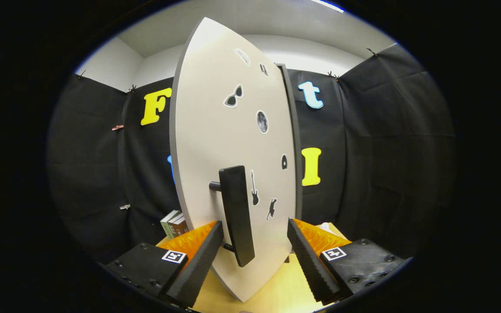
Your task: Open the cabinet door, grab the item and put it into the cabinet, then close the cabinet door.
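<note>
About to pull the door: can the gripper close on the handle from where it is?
Probably yes. The gripper is open with the handle between its fingers, nearer one finger than the other. Nothing lies between them; the door sits just behind the handle.

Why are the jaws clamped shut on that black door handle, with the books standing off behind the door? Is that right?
Not quite. In the gripper view the gripper has its jaws standing open, one on each side of the black handle on the cabinet door, with a gap on both sides. The rest holds: the books stand beyond the door's edge.
</note>
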